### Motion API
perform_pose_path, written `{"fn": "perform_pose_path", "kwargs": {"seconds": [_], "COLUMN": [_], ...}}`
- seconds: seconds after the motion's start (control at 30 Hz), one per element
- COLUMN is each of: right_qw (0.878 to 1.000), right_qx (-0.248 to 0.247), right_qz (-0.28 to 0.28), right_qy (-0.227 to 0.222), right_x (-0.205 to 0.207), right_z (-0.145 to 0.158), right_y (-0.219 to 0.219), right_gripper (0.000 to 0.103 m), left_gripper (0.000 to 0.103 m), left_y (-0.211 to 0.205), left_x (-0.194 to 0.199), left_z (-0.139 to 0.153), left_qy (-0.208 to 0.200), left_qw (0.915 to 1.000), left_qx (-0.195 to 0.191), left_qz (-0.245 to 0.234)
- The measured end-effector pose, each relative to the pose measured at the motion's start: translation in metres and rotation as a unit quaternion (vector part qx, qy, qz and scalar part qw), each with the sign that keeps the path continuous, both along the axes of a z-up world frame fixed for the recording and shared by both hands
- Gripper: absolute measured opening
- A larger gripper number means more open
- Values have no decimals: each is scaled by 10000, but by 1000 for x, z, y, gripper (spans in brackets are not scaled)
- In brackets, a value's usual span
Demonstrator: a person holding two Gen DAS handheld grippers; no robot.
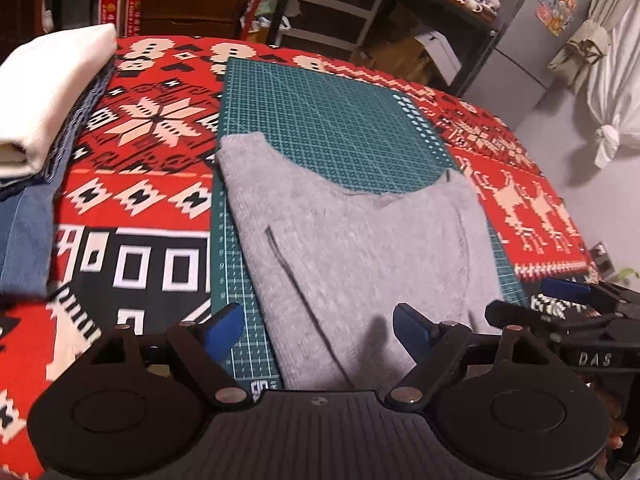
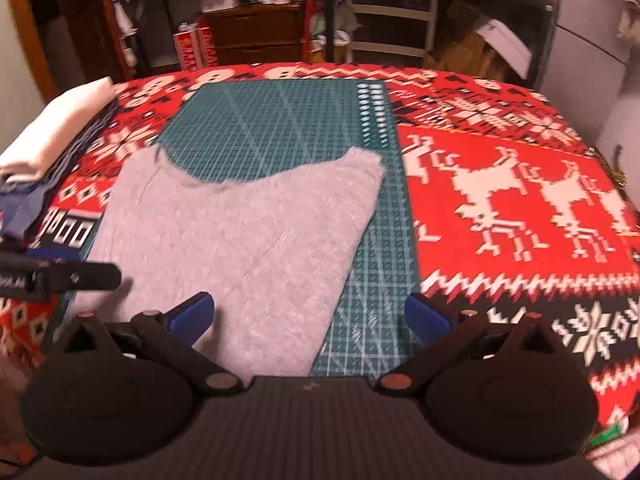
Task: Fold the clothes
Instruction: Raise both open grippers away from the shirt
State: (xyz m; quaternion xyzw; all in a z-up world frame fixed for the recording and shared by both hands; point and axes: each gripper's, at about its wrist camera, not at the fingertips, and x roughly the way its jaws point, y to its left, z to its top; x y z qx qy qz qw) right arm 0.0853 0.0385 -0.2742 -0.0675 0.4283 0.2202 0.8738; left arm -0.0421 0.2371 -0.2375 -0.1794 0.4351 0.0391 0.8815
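A grey knitted garment (image 1: 352, 240) lies flat on the green cutting mat (image 1: 320, 120), its curved neckline toward the far side; the right wrist view shows the same grey garment (image 2: 240, 232) on the green mat (image 2: 280, 128). My left gripper (image 1: 320, 328) hovers open over the garment's near left part, blue fingertips (image 1: 224, 328) wide apart and empty. My right gripper (image 2: 310, 316) is also open above the near right edge of the garment, holding nothing. The right gripper (image 1: 560, 304) shows at the right edge of the left wrist view.
A red patterned tablecloth (image 2: 500, 200) covers the table. At the far left stands a stack of folded clothes, white (image 1: 48, 92) over blue (image 1: 24, 232). Behind the table are shelves, drawers and a fridge (image 1: 532, 40). A white curtain (image 1: 616, 92) hangs at the right.
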Motion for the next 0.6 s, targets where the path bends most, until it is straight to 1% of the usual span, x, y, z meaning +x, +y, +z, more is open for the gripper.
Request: {"fn": "perform_pose_path", "kwargs": {"seconds": [0.1,0.13,0.17,0.2,0.23,0.33,0.4,0.5,0.6], "right_qw": [9997,9994,9992,9993,9995,9998,9996,9993,9991], "right_qx": [-190,-272,-303,-257,-186,20,134,98,83], "right_qz": [4,24,61,59,37,-28,-63,-49,-77], "right_qy": [-119,-201,-251,-252,-236,-195,-254,-363,-416], "right_x": [-5,-7,-9,-9,-9,-10,-12,-15,-17], "right_z": [-11,-14,-16,-18,-20,-25,-27,-29,-29], "right_y": [-4,-5,-6,-8,-10,-16,-20,-18,-17], "right_gripper": [102,102,102,102,103,103,103,103,103], "left_gripper": [82,85,91,95,102,103,103,103,103], "left_y": [-5,-7,-9,-12,-15,-28,-38,-45,-42], "left_x": [-5,-6,-5,-4,-2,-2,-3,-5,-5], "left_z": [-3,-3,-4,-5,-6,-10,-13,-17,-18], "left_qy": [-73,-84,-81,-50,-16,-17,-31,-156,-208], "left_qw": [9999,9999,9998,9997,9994,9975,9944,9918,9914], "left_qx": [113,145,181,249,321,694,1038,1256,1268], "left_qz": [42,32,-8,-57,-106,-145,-193,-188,-259]}}
